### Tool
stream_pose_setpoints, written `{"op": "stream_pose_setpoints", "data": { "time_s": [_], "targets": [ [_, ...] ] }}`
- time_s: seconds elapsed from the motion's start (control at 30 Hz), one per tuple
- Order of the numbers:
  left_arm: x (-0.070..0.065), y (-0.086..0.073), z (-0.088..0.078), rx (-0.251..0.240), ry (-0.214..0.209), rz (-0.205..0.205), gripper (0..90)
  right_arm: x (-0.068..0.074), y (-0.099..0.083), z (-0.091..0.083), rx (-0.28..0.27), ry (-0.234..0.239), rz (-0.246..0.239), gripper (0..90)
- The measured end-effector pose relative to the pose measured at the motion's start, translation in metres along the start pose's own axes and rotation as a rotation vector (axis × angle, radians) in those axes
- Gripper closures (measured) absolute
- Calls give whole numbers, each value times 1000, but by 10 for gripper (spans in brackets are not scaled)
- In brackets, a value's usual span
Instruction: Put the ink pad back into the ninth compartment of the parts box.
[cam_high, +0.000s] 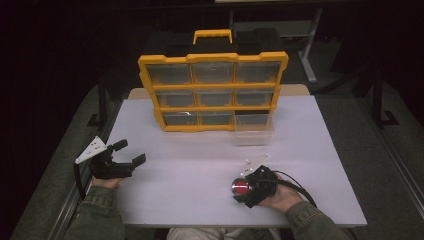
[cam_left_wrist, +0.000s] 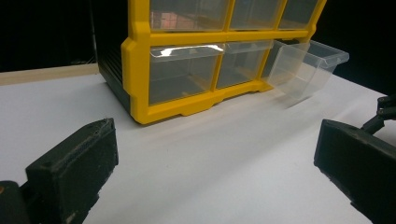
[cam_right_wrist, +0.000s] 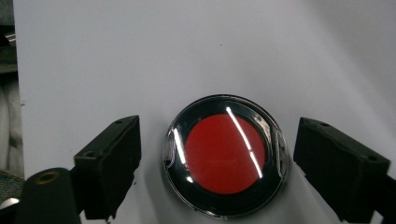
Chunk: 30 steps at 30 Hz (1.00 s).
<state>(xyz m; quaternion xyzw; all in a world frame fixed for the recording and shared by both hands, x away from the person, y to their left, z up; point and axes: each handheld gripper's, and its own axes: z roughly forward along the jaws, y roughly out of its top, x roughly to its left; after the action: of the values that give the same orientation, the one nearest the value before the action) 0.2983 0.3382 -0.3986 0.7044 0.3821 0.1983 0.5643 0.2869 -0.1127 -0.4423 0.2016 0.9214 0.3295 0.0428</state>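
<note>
the right gripper (cam_high: 245, 192) sits near the front edge of the white table (cam_high: 200, 170), right of centre, pointing down at a round disc (cam_high: 241, 189) with a red middle and a black, clear-capped rim. in the right gripper view the disc (cam_right_wrist: 225, 155) lies flat on the table between the two black jaws, a strip of bare table showing on each side of it, so the pads (cam_right_wrist: 114, 158) do not press on it; the jaws stand partly apart and nothing is gripped. the person's right hand (cam_high: 282, 196) holds the gripper from behind, its cable curling off to the right.

just beyond that gripper a few small white bits (cam_high: 255, 161) lie on the table. farther off still, a clear plastic drawer (cam_high: 254, 131) is pulled out of the bottom right slot of a yellow drawer cabinet (cam_high: 214, 90) that stands at the far middle of the table; the other drawers are pushed in. in the left gripper view the drawer (cam_left_wrist: 306, 65) tilts out and down, its front resting on the table. nothing stands between the disc and the drawer apart from those white bits.

the left gripper (cam_high: 131, 155) rests at the near left of the table, well apart from the disc, its jaws wide apart and empty, facing the cabinet (cam_left_wrist: 135, 70).
</note>
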Motion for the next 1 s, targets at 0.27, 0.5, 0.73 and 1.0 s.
{"op": "stream_pose_setpoints", "data": {
  "time_s": [0.27, 0.5, 0.73, 1.0],
  "targets": [
    [0, 0, 0, 1, 1, -2, 0, 0, 0, 1, 0, -11, -2, 210],
    [0, 0, 0, 2, 0, -2, 0, -1, 0, 2, 6, -16, -6, 266],
    [0, 0, 0, 0, 0, -3, 0, 0, -1, 3, 10, -29, -18, 283],
    [0, 0, 0, -1, -1, -2, 0, -2, -1, 2, 1, -12, 4, 287]
  ]
}}
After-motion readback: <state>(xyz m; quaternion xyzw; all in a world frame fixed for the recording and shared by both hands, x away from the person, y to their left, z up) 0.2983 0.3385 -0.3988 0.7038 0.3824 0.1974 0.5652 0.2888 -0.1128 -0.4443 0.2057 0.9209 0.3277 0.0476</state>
